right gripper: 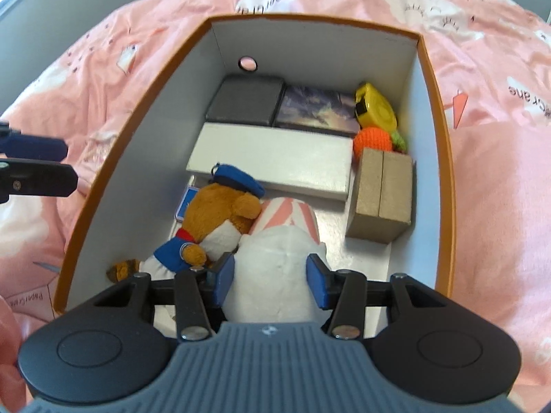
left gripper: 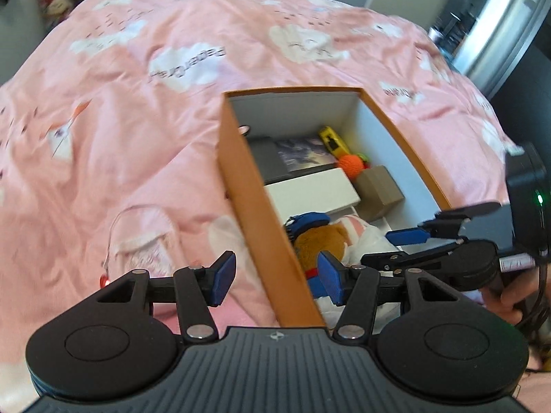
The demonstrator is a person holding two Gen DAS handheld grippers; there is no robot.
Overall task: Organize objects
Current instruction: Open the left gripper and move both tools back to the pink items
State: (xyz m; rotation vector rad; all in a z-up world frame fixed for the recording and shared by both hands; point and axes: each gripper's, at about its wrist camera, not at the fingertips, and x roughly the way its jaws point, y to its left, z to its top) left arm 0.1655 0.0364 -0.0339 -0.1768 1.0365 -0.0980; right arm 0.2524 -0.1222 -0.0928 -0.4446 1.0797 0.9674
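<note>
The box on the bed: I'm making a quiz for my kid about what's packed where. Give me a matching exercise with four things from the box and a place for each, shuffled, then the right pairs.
Things:
1. tape measure
2. teddy bear
3. cardboard block
4. grey pad

Places:
A. far left corner, under the round hole
B. far right corner
C. along the right wall, nearer than the orange knitted ball
D. near left side, beside the white and pink plush

Pairs: 1-B, 2-D, 3-C, 4-A

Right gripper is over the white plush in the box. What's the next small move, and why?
Probably lift the right gripper straight up, out of the orange box. Its jaws stand open around the white and pink plush, which already lies on the box floor beside the teddy bear, so the placing looks done.
</note>
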